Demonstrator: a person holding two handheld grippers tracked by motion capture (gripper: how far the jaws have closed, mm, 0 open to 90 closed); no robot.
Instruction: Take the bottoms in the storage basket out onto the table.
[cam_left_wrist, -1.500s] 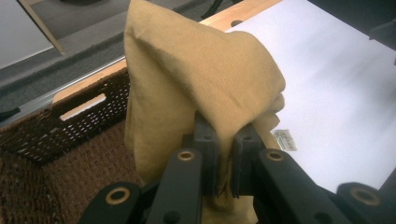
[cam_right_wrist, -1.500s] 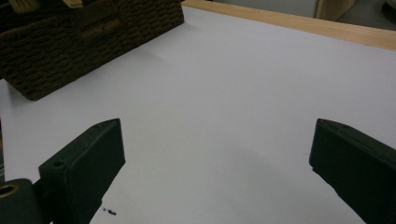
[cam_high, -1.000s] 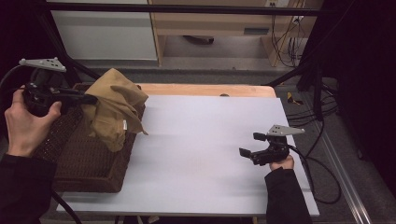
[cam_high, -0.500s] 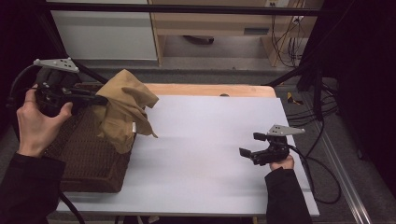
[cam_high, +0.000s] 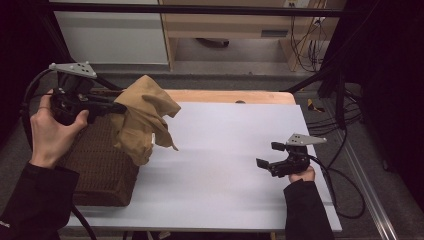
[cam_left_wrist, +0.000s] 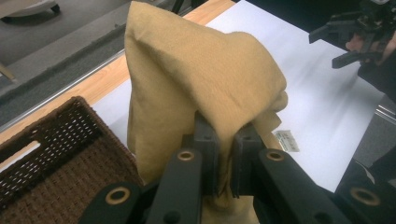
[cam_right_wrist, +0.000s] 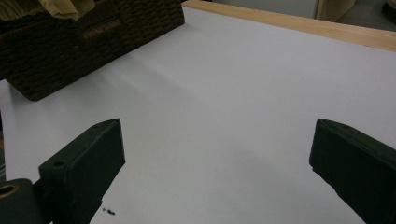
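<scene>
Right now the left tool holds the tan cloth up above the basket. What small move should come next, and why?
Probably carry the tan cloth a little further toward the open white table, then lower it. The left tool is shut on a fold and most of the cloth hangs at the wicker basket rim, its tip just over the white surface. The right tool waits open, resting on the table.

basket (cam_high: 95, 165): far-right corner hidden under tan cloth (cam_high: 142, 117) | cloth's label (cam_left_wrist: 286, 139): print too small to read | left hand-held gripper (cam_left_wrist: 225, 140): jaw tips buried in cloth folds
</scene>
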